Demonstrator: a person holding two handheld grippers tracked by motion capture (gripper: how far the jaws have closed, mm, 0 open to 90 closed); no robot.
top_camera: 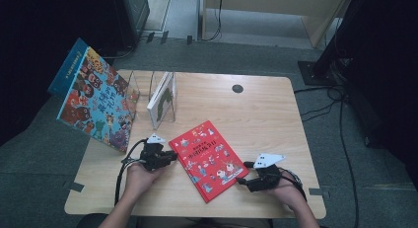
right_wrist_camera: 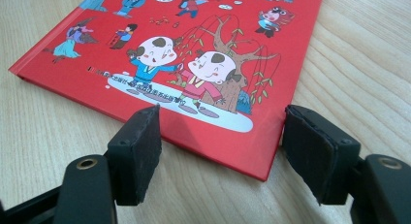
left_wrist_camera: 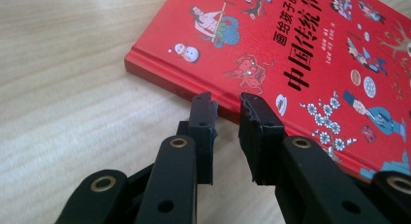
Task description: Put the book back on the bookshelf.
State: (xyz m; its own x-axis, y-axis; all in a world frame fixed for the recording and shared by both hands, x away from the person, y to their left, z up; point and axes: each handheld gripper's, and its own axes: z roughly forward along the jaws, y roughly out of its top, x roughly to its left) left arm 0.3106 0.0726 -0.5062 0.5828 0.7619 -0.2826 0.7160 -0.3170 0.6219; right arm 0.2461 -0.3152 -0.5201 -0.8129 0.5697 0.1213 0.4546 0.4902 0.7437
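While flat on the table (top_camera: 256, 114), a red picture book (top_camera: 208, 159) (cartoon-covered), left tongs (left_wrist_camera: 227, 104) narrow, right tongs (right_wrist_camera: 220, 124) wide.

Premises: a recording lab or studio. Evidence: dark curtains (top_camera: 44, 50) at both sides, cables (top_camera: 340, 119) across grey carpet (top_camera: 246, 55), one wooden surface (top_camera: 261, 114) holding books.

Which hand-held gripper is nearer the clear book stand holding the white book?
The left hand-held gripper, below the clear book stand at the red book's spine. The right hand-held gripper sits at the book's lower right corner.
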